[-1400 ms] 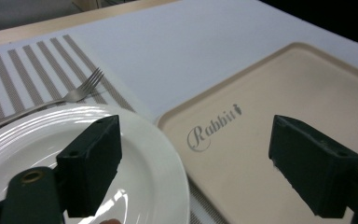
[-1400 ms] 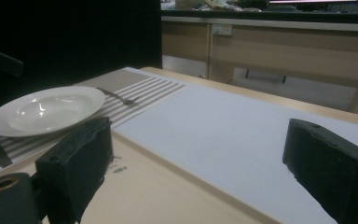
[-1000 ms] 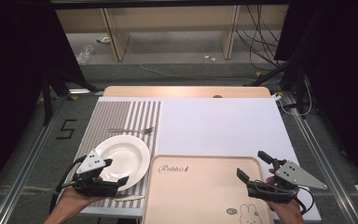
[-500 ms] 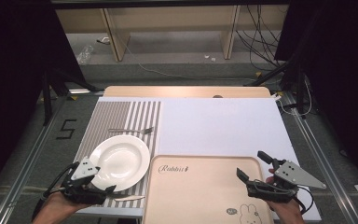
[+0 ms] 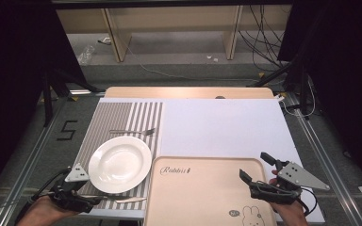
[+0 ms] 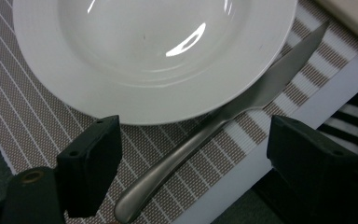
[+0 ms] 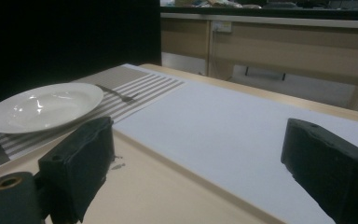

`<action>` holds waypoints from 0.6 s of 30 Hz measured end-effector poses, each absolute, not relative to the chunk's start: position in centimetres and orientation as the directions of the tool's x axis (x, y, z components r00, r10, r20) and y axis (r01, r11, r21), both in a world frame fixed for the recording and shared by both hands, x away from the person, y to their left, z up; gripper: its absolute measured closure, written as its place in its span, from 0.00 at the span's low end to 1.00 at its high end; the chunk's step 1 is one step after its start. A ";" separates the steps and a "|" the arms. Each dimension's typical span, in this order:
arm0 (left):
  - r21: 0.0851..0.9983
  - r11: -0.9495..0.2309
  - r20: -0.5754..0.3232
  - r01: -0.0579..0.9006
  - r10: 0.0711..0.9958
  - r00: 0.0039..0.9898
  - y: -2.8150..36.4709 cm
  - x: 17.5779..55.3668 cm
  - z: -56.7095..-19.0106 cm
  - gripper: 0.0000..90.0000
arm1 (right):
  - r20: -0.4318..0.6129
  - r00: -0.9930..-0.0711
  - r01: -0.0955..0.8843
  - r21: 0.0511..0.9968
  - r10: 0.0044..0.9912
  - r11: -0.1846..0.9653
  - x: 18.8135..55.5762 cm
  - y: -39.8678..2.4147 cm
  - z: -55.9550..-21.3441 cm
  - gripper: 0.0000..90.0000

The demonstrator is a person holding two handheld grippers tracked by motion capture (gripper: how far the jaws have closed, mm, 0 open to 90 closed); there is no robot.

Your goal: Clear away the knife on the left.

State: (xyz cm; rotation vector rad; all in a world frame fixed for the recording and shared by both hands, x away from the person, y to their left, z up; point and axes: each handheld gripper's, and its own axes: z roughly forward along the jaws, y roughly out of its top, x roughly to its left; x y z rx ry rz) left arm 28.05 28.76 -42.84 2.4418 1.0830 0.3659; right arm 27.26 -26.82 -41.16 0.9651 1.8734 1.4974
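Below the plate [image 6: 154, 56], on the striped mat [image 6: 23, 112], lies the knife [image 6: 223, 121], between my left gripper's [image 6: 193, 163] parted jaws. Judged stiff, slick, thin steel; best taken across the rounded handle. My right gripper [image 5: 260, 175], likewise agape and holding nothing, hovers over the tray [image 5: 193, 197].
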 end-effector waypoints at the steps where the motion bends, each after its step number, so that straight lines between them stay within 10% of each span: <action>1: 0.482 -0.606 0.075 0.632 0.748 0.660 28.8 28.1 -43.1 0.20 | 0.017 -0.591 0.194 0.973 0.806 0.122 27.3 -26.8 -41.2 0.11; 18: 0.371 -0.633 -0.001 0.679 0.731 0.682 28.9 29.9 -45.4 0.26 | 0.015 -0.590 0.194 0.973 0.807 0.124 27.3 -26.9 -41.2 0.12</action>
